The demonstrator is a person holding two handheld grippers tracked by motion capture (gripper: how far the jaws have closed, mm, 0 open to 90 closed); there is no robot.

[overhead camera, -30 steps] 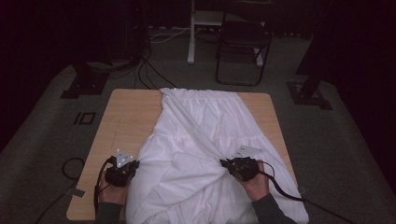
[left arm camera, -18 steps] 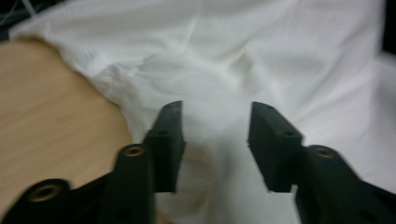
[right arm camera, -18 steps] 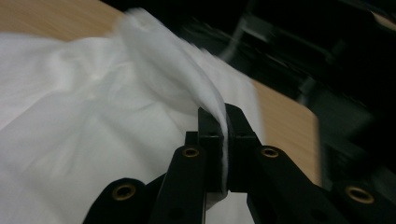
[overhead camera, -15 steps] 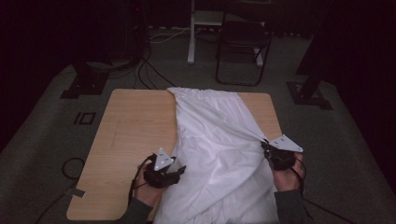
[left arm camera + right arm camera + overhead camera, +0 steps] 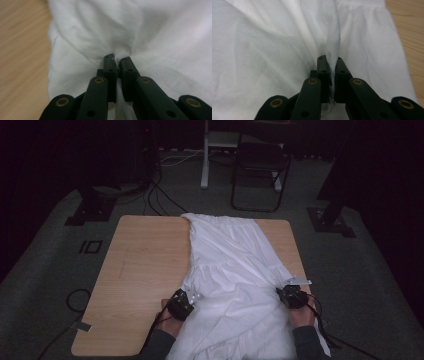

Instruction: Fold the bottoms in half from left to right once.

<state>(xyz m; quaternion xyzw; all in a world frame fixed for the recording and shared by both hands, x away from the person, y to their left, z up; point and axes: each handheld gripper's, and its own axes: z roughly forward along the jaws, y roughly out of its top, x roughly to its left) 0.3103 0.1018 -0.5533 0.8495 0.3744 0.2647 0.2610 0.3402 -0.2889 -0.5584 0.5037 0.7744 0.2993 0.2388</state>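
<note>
— Dark room, wooden desk (image 5: pixel 145 270), and a white garment (image 5: pixel 235 265) stretched down its right half, spilling over the near edge.

— And the claws?

— Left claw (image 5: pixel 186 301) has just been closing; now it pinches a fold at the garment's left edge. Right claw (image 5: pixel 291 296) is clamped on a fold at the right edge.

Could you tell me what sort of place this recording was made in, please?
Probably a recording studio or lab, not a home: a lone wooden table on grey carpet, dark surrounds, cables trailing across the floor, stand bases and a folding chair behind.
</note>
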